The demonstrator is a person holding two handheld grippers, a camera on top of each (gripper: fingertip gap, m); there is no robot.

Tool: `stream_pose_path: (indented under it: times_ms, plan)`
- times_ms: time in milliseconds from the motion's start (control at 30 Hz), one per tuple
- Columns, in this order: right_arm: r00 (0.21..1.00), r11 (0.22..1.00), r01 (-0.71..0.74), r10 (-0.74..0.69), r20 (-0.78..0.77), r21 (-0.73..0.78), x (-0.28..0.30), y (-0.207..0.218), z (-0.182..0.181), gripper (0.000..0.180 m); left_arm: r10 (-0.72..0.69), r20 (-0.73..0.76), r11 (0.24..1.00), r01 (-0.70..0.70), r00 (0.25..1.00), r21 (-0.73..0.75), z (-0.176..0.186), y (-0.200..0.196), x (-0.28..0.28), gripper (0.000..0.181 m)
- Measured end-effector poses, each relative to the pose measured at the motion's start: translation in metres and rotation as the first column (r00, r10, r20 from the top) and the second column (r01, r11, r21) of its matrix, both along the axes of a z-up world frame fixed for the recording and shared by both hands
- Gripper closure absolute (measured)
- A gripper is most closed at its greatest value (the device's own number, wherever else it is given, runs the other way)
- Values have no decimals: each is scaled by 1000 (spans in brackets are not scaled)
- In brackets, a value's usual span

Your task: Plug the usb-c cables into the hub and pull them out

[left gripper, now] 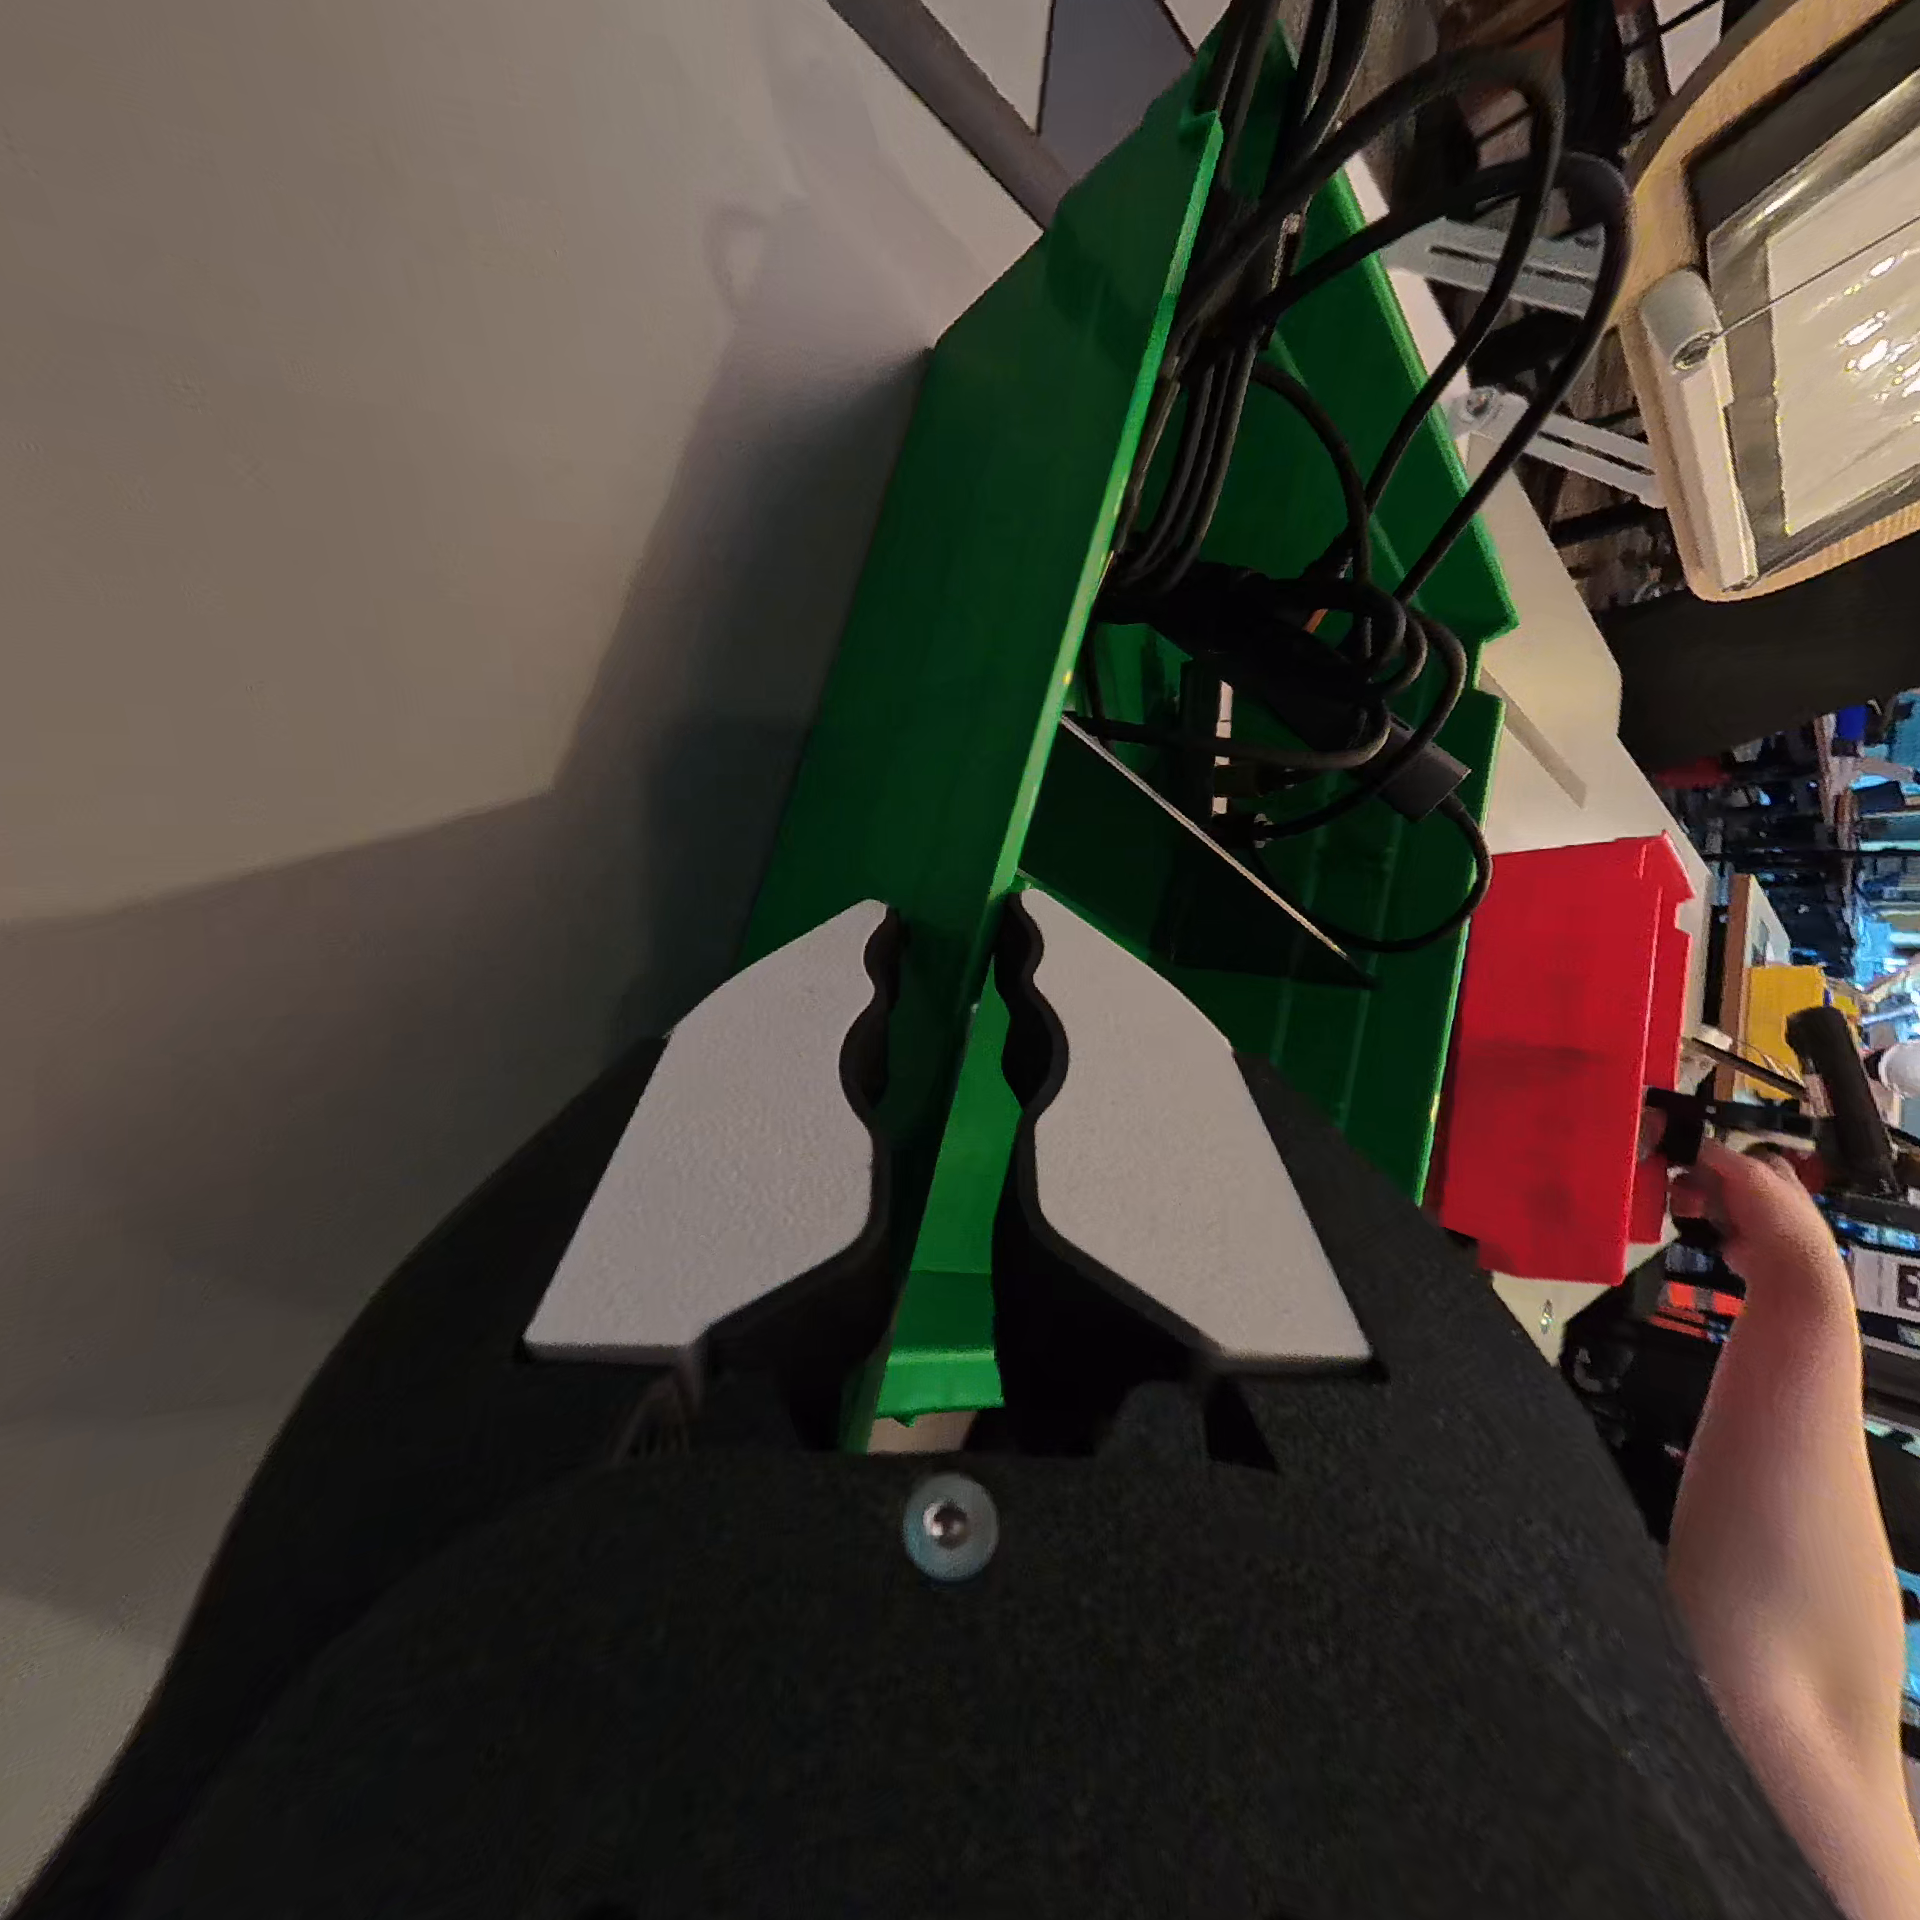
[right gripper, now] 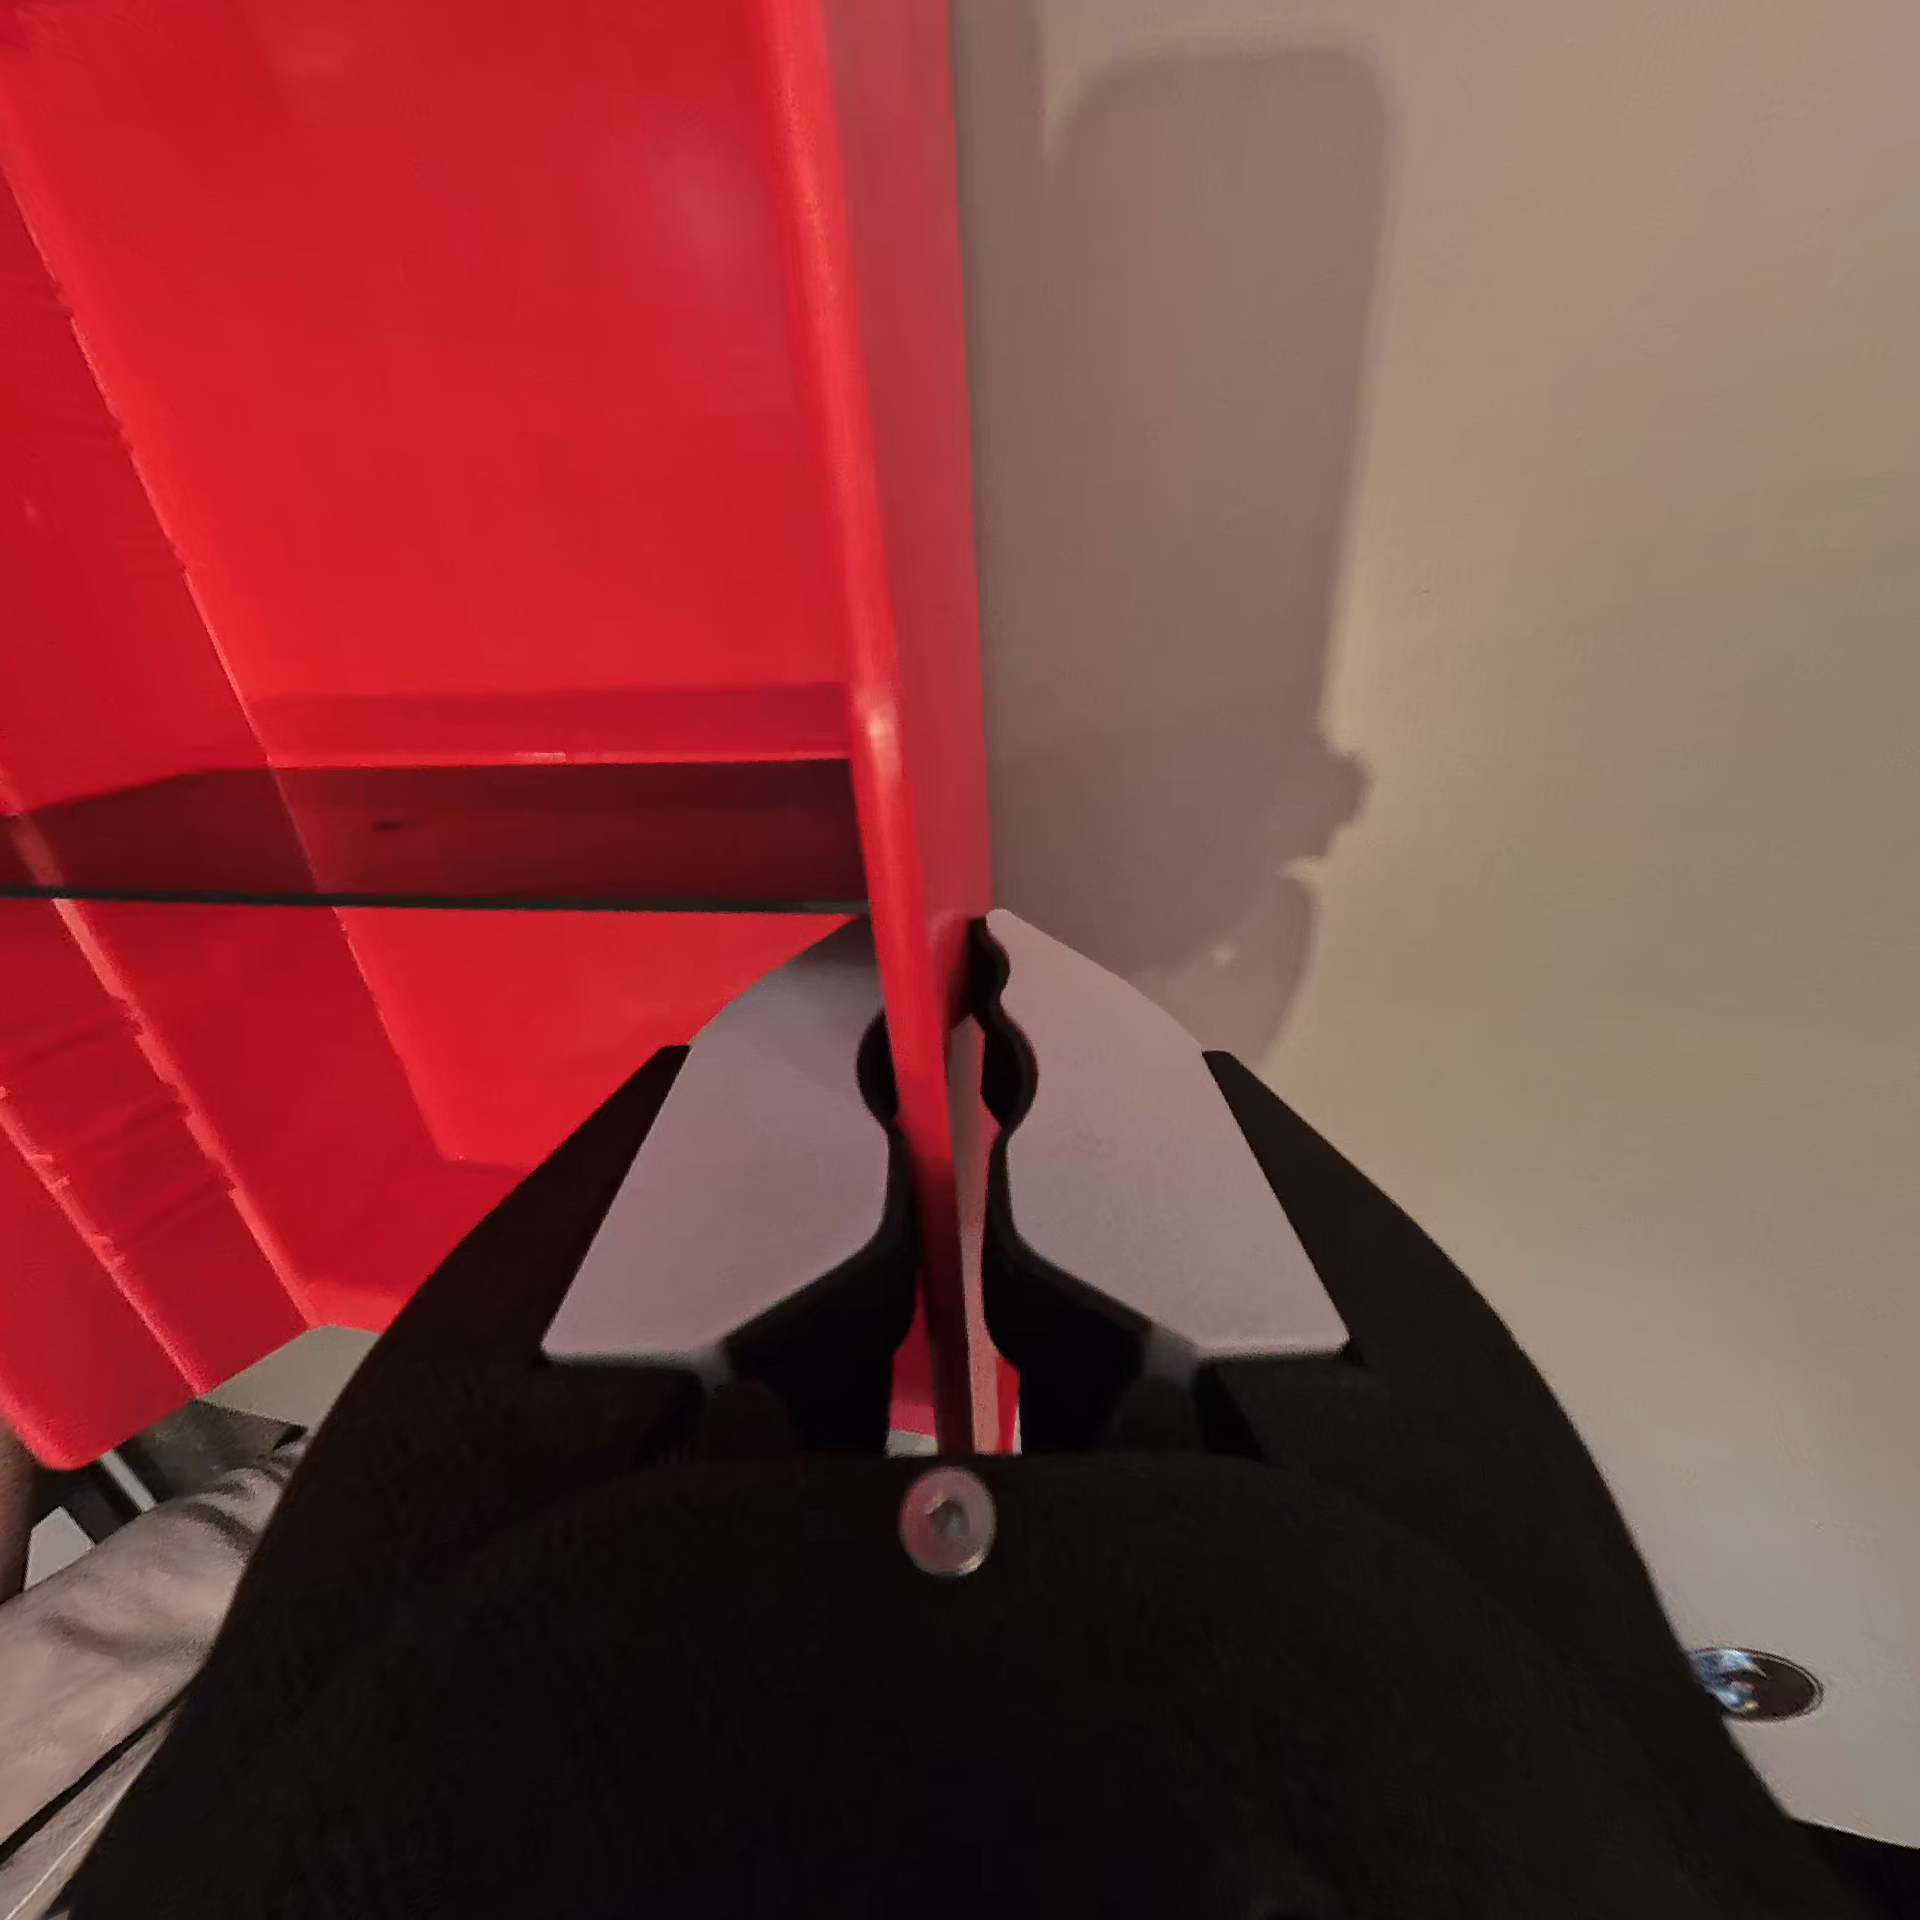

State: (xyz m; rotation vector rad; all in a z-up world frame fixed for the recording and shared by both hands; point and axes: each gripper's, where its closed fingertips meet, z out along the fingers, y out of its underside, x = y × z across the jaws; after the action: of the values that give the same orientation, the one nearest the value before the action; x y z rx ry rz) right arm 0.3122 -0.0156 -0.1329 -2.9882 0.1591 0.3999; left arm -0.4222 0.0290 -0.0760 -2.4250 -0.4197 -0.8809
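From my left wrist view, my left gripper (left gripper: pixel 945 935) is closed down on the side wall of a green bin (left gripper: pixel 966 623), one finger either side of the wall. Inside the bin lies a tangle of black usb-c cables (left gripper: pixel 1299 644), one plug (left gripper: pixel 1429 781) resting near the far wall. I cannot pick out a hub. Beyond it stands a red bin (left gripper: pixel 1538 1049), with a person's hand (left gripper: pixel 1756 1216) beside it.

From my right wrist view, my right gripper (right gripper: pixel 940 935) pinches the red bin's (right gripper: pixel 520 416) side wall between nearly closed fingers, on a pale table (right gripper: pixel 1558 623)
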Motion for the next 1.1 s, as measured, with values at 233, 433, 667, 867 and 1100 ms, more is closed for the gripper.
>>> stream_pose_path:
  times_ms: [233, 433, 667, 867, 1100]
  plan:
    - [999, 999, -36, 36, 10, -15, 3, 3, 0, 170, 101, -6, 995, -101, 995, -10, 1, -22, -31, 165]
    - [1000, 1000, -21, 21, 14, 1, 5, 3, 0, 171, 11, -36, 996, -14, 999, -84, 0, -42, -19, 166]
    - [999, 999, 38, -39, 28, 22, 17, 3, -1, 172, -38, -43, 996, 35, 998, -76, 0, -32, -7, 167]
    - [998, 999, 24, -26, 62, 22, 30, 5, -2, 174, -34, -41, 997, 31, 999, -76, 0, -31, -7, 167]
    - [997, 1000, -23, 23, 70, 6, 37, 9, -2, 174, -24, -37, 997, 21, 999, -75, 1, -30, -8, 167]
